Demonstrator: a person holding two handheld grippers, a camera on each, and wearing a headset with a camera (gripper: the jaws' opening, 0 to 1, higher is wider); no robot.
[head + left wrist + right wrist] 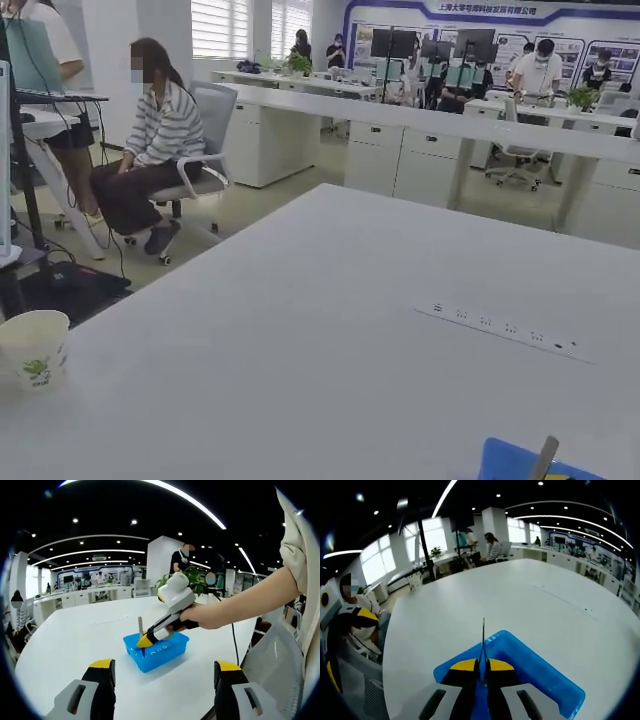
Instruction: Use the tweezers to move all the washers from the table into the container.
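Note:
A blue container point(167, 656) sits on the white table point(75, 635). My right gripper point(145, 641), held in a hand, is shut on thin metal tweezers point(140, 626) that stand upright over the container's left end. In the right gripper view the jaws of my right gripper point(482, 667) are closed on the tweezers point(483, 637), above the blue container point(535, 672). My left gripper point(162, 680) stands open and holds nothing, a short way in front of the container. In the head view the container's corner point(510, 462) and the tweezers' end point(545, 456) show at the bottom right.
A paper cup point(35, 348) stands near the table's left edge. A socket strip point(505, 328) is set flush in the tabletop. A person sits on a chair point(165, 150) beyond the table, with desks and more people behind.

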